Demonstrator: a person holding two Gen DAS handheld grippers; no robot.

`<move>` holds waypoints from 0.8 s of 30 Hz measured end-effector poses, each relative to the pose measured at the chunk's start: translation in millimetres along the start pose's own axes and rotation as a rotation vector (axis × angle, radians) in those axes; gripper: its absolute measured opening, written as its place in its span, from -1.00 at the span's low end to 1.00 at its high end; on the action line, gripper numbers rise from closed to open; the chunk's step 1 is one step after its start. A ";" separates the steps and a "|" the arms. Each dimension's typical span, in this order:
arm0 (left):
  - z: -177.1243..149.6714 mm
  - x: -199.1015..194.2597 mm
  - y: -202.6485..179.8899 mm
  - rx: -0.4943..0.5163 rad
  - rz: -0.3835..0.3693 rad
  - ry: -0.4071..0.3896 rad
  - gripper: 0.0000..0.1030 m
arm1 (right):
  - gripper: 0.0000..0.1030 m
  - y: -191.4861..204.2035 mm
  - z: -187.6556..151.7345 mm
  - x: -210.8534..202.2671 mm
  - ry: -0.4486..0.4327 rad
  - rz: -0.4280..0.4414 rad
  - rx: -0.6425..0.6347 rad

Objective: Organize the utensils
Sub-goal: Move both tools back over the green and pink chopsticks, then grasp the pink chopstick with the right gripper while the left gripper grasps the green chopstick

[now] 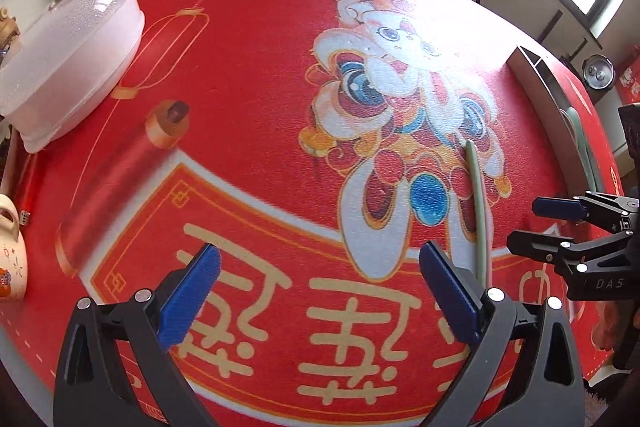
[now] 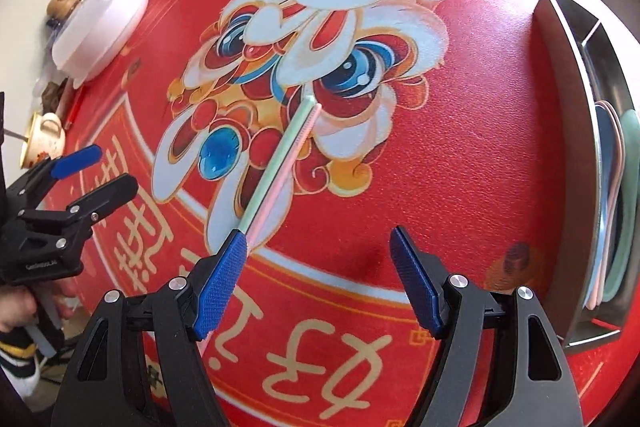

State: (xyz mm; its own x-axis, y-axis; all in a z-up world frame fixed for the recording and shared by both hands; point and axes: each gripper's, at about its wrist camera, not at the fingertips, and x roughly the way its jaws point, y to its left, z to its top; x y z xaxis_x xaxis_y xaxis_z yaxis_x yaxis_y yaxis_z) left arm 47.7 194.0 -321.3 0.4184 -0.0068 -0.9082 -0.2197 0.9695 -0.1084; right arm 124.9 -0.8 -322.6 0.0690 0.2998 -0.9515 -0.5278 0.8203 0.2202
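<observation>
chopsticks [image 2: 280, 163] partly behind right tongs [image 2: 316, 283]

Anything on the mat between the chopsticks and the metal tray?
Nothing: in the right wrist view, only bare printed mat lies between the chopsticks and the metal tray.

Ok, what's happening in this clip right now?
A person holds a gripper in each hand above a red printed table mat. Both the left gripper and right gripper are open and empty. A pale green and a pink chopstick lie together on the mat. Pastel spoons already sit in the metal divided tray.
</observation>
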 end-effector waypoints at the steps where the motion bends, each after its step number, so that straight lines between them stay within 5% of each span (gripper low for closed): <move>1: 0.0 -0.2 3.8 -0.007 0.001 -0.001 0.88 | 0.39 3.8 -0.6 2.8 0.008 -0.009 -0.006; 11: 1.3 -0.7 25.3 -0.041 -0.002 -0.014 0.88 | 0.53 35.3 -8.3 14.6 0.026 -0.118 -0.111; 24: 5.2 2.9 6.4 -0.020 -0.031 -0.009 0.88 | 0.55 50.3 -29.4 16.3 0.045 -0.196 -0.188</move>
State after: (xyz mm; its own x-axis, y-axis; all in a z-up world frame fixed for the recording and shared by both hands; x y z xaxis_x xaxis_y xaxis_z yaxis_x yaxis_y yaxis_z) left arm 52.1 201.5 -322.6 0.4334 -0.0340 -0.9006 -0.2239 0.9639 -0.1441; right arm 74.7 31.1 -333.4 0.1497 0.1190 -0.9815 -0.6563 0.7545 -0.0087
